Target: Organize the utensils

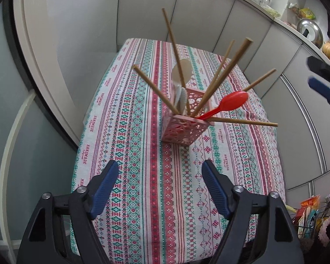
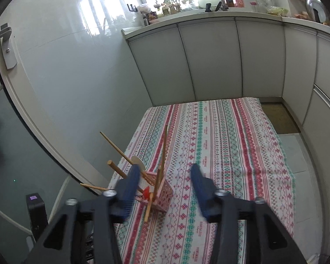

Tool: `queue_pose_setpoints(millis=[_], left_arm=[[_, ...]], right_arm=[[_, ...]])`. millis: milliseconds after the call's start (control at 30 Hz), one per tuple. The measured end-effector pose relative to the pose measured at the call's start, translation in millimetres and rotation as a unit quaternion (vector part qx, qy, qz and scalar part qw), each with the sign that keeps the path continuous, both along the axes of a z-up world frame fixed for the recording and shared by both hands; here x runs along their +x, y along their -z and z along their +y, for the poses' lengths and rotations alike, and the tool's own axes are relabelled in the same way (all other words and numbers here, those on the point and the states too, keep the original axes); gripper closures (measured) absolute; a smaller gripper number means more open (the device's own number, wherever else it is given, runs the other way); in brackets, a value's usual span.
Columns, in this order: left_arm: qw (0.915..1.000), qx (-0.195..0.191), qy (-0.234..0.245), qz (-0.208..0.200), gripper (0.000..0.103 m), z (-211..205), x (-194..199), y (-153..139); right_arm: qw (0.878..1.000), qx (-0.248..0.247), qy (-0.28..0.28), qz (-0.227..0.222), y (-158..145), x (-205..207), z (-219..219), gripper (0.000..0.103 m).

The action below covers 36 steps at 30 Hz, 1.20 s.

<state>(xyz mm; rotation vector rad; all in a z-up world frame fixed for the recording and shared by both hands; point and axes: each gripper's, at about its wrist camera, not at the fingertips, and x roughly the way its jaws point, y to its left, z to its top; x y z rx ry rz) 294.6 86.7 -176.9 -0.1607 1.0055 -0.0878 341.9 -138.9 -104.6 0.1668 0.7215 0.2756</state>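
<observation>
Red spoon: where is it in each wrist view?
Left wrist: red spoon sits right of centre, bowl up, leaning right out of the pink basket.
Right wrist: only a red bit shows at lower left, at the basket's rim, beside the left finger.
Shared landmark: the pink basket.

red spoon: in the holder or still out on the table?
In. The red spoon stands handle-down in the pink holder, bowl sticking out over the rim among the chopsticks.

Both wrist views angled down; sharing pink basket (image 1: 182,129)
</observation>
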Motion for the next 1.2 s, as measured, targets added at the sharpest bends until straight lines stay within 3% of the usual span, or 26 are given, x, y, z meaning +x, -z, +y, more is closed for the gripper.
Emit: queue_pose_setpoints(millis=[167, 267, 333, 400, 467, 800, 900, 1200], left_arm=[[0.9991, 0.026, -0.009, -0.033, 0.012, -12.8, -19.3, -23.8], [0.9980, 0.037, -0.012, -0.050, 0.004, -21.9, -34.4, -43.4], [0.9968, 0.049, -0.015, -0.061, 0.001, -28.7, -45.8, -55.9], [0.9949, 0.071, -0.017, -0.069, 0.000, -36.5, -59.9, -67.5], [0.9939, 0.079, -0.015, -0.075, 0.000, -43.4, -76.4, -80.0], [0.9803, 0.096, -0.014, -0.172, 0.000, -68.7, -183.5, -159.9], [0.9778, 0.100, -0.024, -0.182, 0.000, -72.5, -203.0, -167.3], [0.9754, 0.101, -0.021, -0.195, 0.000, -80.8, -227.7, -176.0]], right_arm=[[1.000, -0.012, 0.015, 0.011, -6.7, -43.5, -23.2, 0.030], [0.999, -0.022, 0.029, 0.013, -14.1, -67.5, -37.3, 0.019], [0.999, -0.031, 0.037, 0.013, -20.7, -82.8, -45.3, 0.017], [0.998, -0.041, 0.054, 0.016, -28.0, -100.0, -53.2, 0.005], [0.997, -0.045, 0.068, 0.008, -38.3, -121.2, -61.3, 0.000], [0.987, -0.103, 0.116, -0.041, -82.5, -220.9, -57.9, 0.000], [0.984, -0.116, 0.125, -0.057, -86.5, -244.2, -53.1, 0.000], [0.981, -0.134, 0.124, -0.068, -84.3, -260.0, -41.4, 0.000]])
